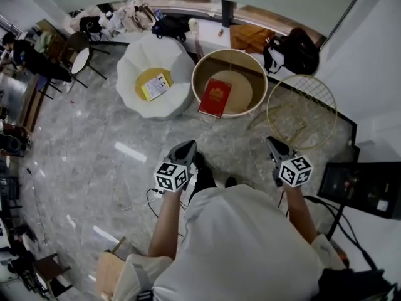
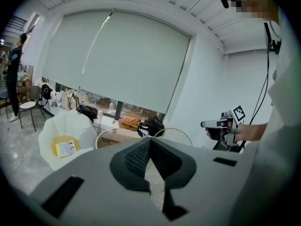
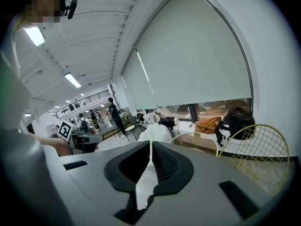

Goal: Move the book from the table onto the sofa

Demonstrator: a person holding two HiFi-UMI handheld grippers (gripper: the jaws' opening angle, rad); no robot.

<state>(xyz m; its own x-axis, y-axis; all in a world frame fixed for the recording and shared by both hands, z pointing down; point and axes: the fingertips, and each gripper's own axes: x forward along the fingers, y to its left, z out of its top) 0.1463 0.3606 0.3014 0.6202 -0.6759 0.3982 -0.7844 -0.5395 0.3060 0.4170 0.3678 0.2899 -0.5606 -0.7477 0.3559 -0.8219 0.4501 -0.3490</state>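
Task status: not started. The red book (image 1: pixel 215 98) lies flat on the round counter (image 1: pixel 245 88), at its left side, with one corner at or just over the rim nearest the sofa (image 1: pixel 134 60). Left claw (image 1: pixel 189 145): closed, jaws together, nothing between them. Right claw (image 1: pixel 274 143): closed, empty. Both claws are held in front of the person, well apart from the book. Remaining steps, as judged from this layout: approach the counter, open a claw, grip the book, carry it left, set it on the sofa seat. Note that the counter has a raised rim, so the book will probably need lifting over it. The seat's yellow cushion (image 1: pixel 143 93) already carries a pale booklet (image 1: pixel 156 86), which limits free space. A wire-frame stand (image 1: pixel 302 110) sits just right of the counter. A black backpack (image 1: pixel 296 51) lies behind it.
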